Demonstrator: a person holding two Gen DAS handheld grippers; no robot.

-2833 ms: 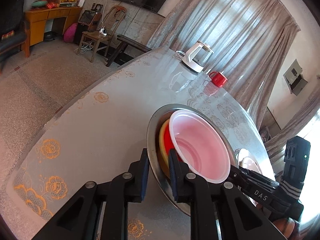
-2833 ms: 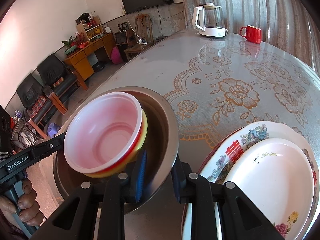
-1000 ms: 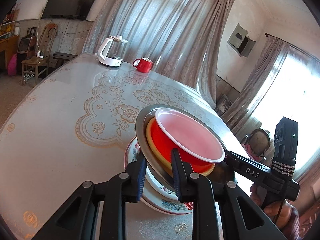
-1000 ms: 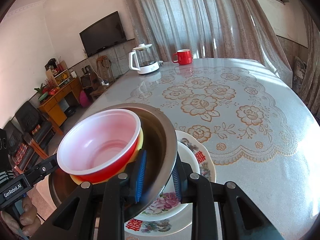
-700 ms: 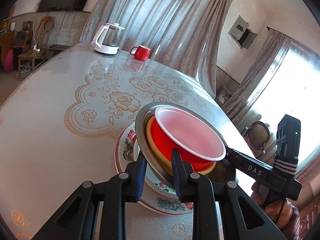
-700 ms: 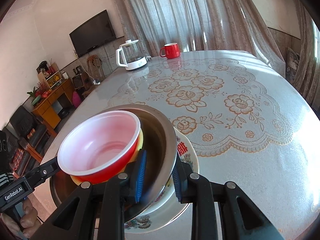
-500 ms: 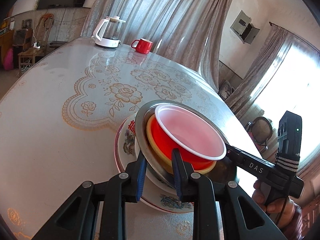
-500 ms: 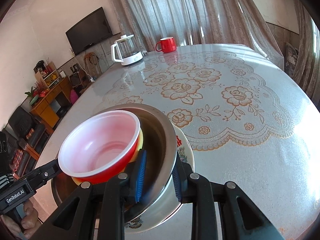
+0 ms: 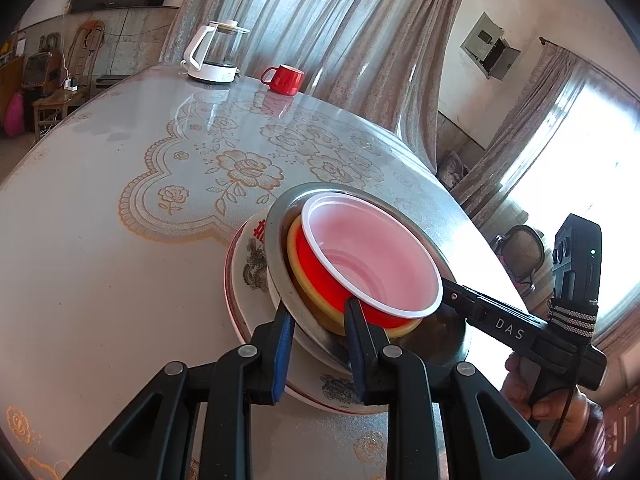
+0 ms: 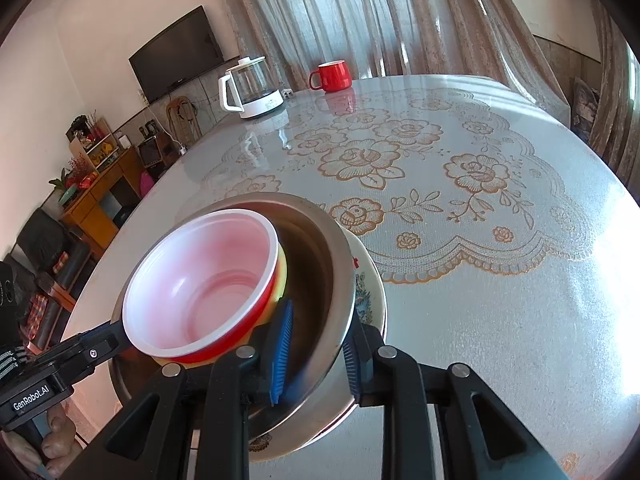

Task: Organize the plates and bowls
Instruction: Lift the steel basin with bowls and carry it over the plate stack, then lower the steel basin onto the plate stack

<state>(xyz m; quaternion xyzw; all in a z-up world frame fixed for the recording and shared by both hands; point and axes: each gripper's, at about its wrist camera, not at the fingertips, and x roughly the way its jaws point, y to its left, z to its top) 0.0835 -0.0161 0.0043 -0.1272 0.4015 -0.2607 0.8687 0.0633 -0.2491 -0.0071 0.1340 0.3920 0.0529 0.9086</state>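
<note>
A steel bowl (image 9: 280, 236) (image 10: 320, 264) holds a yellow bowl (image 9: 294, 252) and a red bowl with a pale inside (image 9: 372, 260) (image 10: 200, 280). It sits over the stacked flowered plates (image 9: 244, 264) (image 10: 366, 284) on the round table. My left gripper (image 9: 316, 320) is shut on the steel bowl's near rim. My right gripper (image 10: 316, 332) is shut on the opposite rim. Each gripper shows in the other's view (image 9: 500, 322) (image 10: 60, 364).
A white kettle (image 9: 212, 54) (image 10: 250, 88) and a red mug (image 9: 284, 78) (image 10: 332, 76) stand at the table's far side. The flowered tablecloth (image 10: 460, 184) covers the table. Curtains, a cabinet and chairs stand beyond the table edge.
Both grippers carried the steel bowl with its nested bowls across the table and lowered it over the stacked plates. Both stayed shut on the rim.
</note>
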